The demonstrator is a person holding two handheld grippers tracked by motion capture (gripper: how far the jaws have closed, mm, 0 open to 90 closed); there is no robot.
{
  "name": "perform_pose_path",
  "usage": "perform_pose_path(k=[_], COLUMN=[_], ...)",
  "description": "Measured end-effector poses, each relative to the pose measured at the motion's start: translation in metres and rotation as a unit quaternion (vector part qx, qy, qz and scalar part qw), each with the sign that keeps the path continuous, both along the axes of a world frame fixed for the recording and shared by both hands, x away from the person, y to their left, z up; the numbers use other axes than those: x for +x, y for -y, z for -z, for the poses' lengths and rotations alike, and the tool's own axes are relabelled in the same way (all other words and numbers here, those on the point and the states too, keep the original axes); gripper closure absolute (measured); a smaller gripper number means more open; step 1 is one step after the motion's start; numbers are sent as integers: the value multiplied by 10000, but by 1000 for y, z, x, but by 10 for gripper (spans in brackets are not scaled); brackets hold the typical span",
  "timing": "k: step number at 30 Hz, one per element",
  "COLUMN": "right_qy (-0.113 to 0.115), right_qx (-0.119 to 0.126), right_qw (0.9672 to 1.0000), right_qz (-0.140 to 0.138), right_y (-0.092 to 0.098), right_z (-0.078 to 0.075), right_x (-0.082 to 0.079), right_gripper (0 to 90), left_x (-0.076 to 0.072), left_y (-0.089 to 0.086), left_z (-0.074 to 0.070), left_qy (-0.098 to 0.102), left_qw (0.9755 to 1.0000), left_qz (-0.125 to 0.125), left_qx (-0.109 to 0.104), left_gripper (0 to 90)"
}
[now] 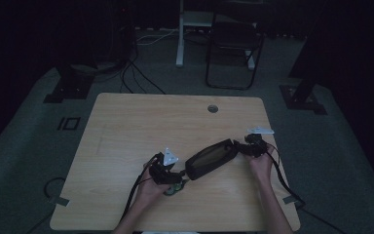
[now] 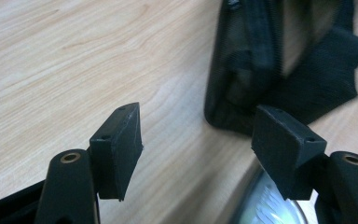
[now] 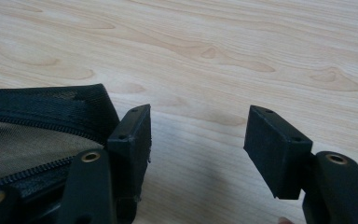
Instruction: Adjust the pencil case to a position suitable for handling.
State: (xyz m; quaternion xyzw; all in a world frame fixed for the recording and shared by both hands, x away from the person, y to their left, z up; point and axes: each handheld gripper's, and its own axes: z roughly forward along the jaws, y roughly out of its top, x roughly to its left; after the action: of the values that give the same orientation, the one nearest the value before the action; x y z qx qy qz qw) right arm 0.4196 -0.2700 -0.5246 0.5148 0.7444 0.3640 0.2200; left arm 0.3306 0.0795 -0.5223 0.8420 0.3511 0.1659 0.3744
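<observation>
1. Nearest in the high view: two forearms come in from 6 o'clock, one hand on each gripper, palms down, low over the table (image 1: 126, 126).
2. Left gripper (image 1: 175, 176) sits at about 7 o'clock of the pouch (image 1: 212, 158), pointing toward its near end. In the left gripper view its jaws stand apart with bare wood between them, gripping nothing (image 2: 198, 144); the pouch corner (image 2: 242, 88) lies just beyond the right pad.
3. Something clear and greenish (image 2: 270, 205) lies under that gripper's right jaw; can't tell what it is.
4. Right gripper (image 1: 241, 146) is at the pouch's 2 o'clock end, hand behind it. In the right gripper view the jaws are spread, nothing clamped (image 3: 198, 140); the pouch's end (image 3: 51, 126) lies against the outer side of the left jaw, not between the pads.
5. Pouch: dark, zippered, tan mesh panel, lying slantwise on the table from 8 to 2 o'clock between the grippers.
6. No readable labels or writing.
</observation>
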Motion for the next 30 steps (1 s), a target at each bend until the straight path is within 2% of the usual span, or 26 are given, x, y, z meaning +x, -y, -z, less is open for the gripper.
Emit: perform_pose_path(k=[6,10,13,16,17,18,21,23,30], right_qy=[-2,-17,-9,-10,-15,-14,-17,-17,-22], right_qx=[124,96,8,-6,3,2,8,13,41], right_qw=[9999,9998,9998,9998,9998,9998,9998,9998,10000], right_qz=[57,190,183,190,191,187,189,181,66], right_y=[-6,-4,-3,-2,-2,-2,-2,-2,-6], right_z=[2,1,1,1,1,1,1,1,0], right_x=[-4,-4,-5,-5,-5,-5,-5,-5,-7], right_gripper=[408,390,383,378,378,378,378,378,384], left_x=[5,1,-6,-13,-13,-15,-15,-13,-5], left_y=[-5,-13,-17,-16,-16,-12,-5,-1,-8], left_z=[1,-2,-3,-2,-2,-1,0,1,1], left_qy=[-4,-49,-56,-109,-109,-125,-53,-11,57], left_qw=[9998,9997,9998,9995,9995,9988,9985,9988,9996], left_qz=[-175,-119,29,292,292,470,521,478,260], left_qx=[7,-189,-172,-67,-67,18,134,132,67], left_gripper=[337,336,331,302,295,283,273,274,393])
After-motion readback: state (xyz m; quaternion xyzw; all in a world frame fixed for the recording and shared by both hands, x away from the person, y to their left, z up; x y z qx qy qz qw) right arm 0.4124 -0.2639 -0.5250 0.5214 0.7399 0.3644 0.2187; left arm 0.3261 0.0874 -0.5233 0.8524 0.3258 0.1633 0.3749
